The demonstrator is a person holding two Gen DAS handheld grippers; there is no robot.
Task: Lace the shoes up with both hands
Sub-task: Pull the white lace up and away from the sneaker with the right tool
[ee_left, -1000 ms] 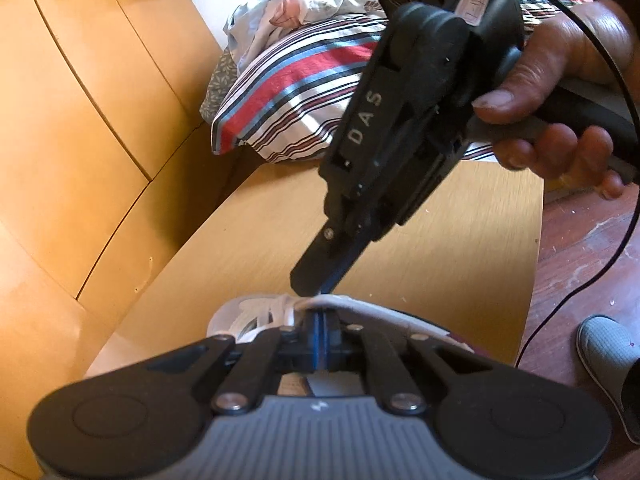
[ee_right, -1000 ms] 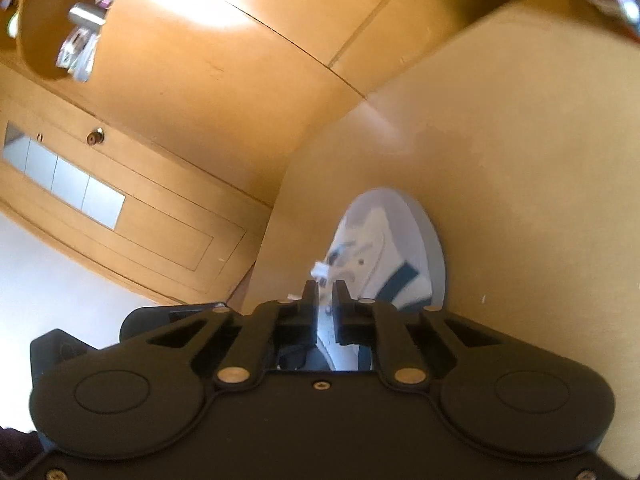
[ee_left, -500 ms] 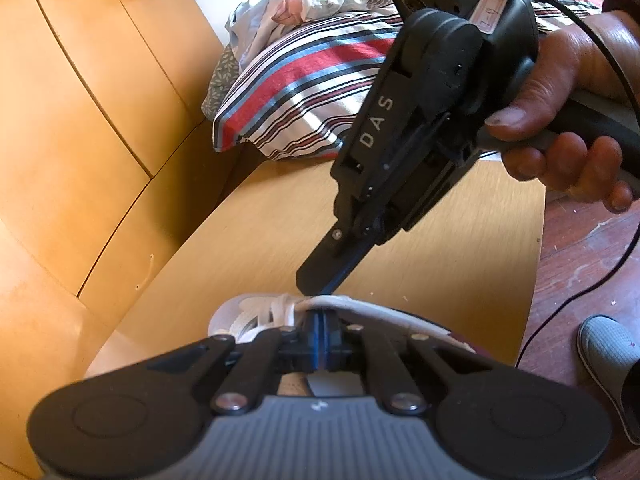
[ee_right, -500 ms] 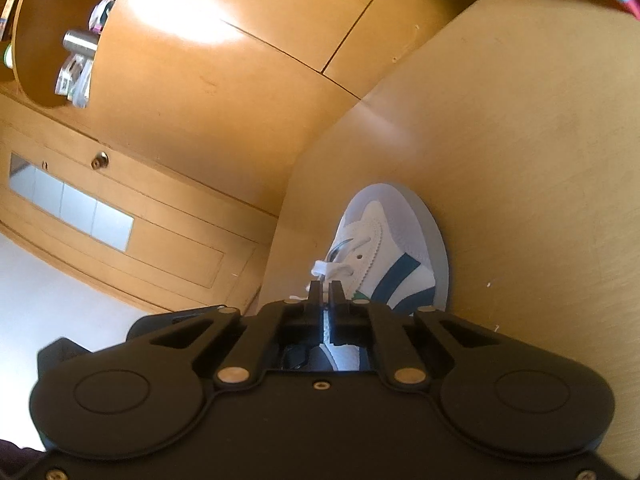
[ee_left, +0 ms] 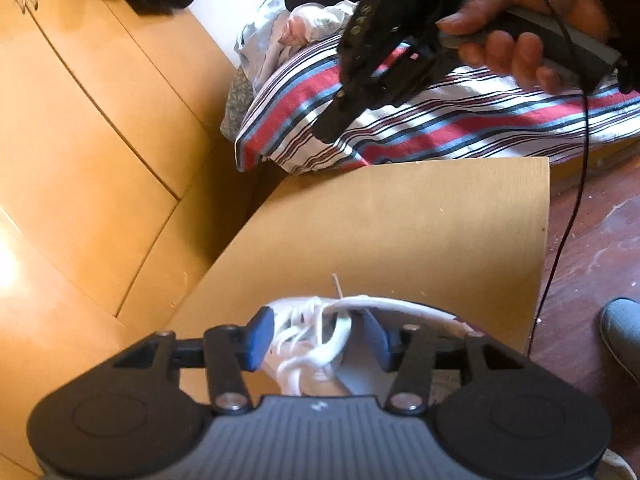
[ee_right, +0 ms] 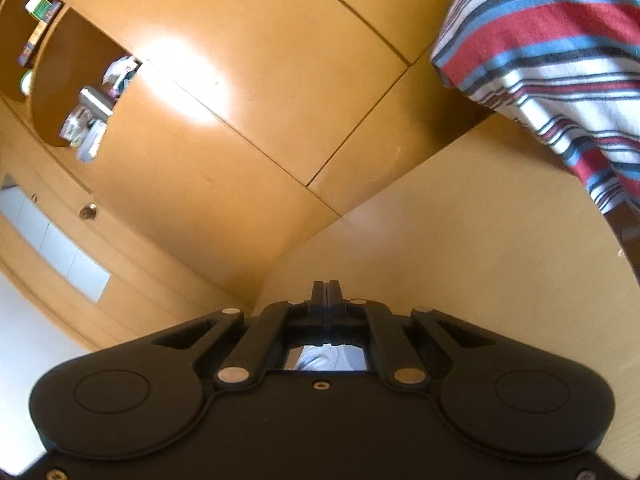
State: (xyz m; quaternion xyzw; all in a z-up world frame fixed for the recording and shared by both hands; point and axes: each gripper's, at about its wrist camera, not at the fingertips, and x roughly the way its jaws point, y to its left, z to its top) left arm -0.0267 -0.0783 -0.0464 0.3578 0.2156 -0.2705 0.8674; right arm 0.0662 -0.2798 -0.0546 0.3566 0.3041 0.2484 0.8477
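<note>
One white shoe (ee_left: pixel 320 344) sits on a wooden board (ee_left: pixel 400 232), its laces (ee_left: pixel 316 332) loose between the blue pads of the left gripper (ee_left: pixel 316 334), whose jaws are opening and press on nothing. The right gripper (ee_left: pixel 326 130), held by a hand (ee_left: pixel 528 28) high over the striped cloth (ee_left: pixel 460 120), is pinched closed, empty.

Left wrist cam sits right over the white shoe (ee_left: pixel 316 332), looking down and forward across the wooden board (ee_left: pixel 400 232) toward the far striped cloth (ee_left: pixel 440 112), with the right gripper (ee_left: pixel 326 130) held up high in its view. Right wrist cam is higher and tilted, mostly facing the cabinet wall (ee_right: pixel 240 120). Both catch the board, cloth and cabinet.
</note>
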